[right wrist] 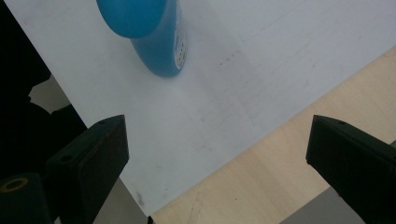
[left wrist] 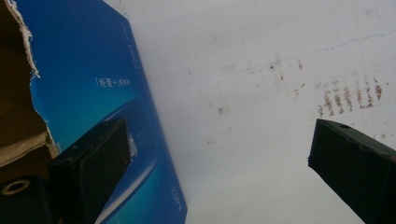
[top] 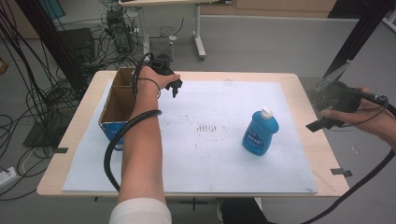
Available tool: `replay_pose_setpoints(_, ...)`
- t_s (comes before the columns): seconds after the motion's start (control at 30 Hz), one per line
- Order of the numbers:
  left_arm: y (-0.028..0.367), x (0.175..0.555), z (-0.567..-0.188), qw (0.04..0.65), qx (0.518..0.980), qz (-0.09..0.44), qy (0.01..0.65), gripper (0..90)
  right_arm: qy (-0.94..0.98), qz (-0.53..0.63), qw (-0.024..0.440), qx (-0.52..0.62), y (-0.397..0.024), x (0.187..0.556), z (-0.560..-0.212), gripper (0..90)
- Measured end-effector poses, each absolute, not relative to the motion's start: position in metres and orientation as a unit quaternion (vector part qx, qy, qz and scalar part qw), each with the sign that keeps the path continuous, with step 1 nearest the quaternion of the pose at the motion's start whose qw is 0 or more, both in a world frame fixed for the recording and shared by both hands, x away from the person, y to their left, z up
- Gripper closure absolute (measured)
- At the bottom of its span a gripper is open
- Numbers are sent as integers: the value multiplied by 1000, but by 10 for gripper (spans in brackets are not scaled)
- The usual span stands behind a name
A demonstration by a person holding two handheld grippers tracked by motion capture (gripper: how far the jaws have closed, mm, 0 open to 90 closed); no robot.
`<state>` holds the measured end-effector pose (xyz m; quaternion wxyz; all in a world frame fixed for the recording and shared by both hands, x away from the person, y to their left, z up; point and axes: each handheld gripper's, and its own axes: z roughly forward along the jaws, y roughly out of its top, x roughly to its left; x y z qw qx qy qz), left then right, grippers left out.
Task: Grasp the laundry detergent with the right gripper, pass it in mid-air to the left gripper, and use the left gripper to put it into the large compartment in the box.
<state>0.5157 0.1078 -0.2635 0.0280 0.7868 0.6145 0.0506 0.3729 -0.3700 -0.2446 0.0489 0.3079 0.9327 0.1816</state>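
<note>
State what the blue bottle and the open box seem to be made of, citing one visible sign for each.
Bottle: probably plastic, smooth and slightly glossy, judging by its even blue body, printed label and white cap.
Box: cardboard, going by the matt brown inside and, in the left gripper view, the torn fibrous edge; its outside carries a glossy blue print.

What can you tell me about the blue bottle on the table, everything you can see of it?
The blue bottle looks like glossy plastic, with a white cap and a printed label on its front. It stands upright on the white sheet toward the table's right side, cap on. Nothing grips it: the right tool hovers open off to its right, apart from it.
</note>
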Motion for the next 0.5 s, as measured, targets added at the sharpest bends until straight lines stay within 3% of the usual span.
replay_pose_setpoints(0.5,107,516,-266,24,787,50,614,61,920,224,54,316,-366,354,-289,47)
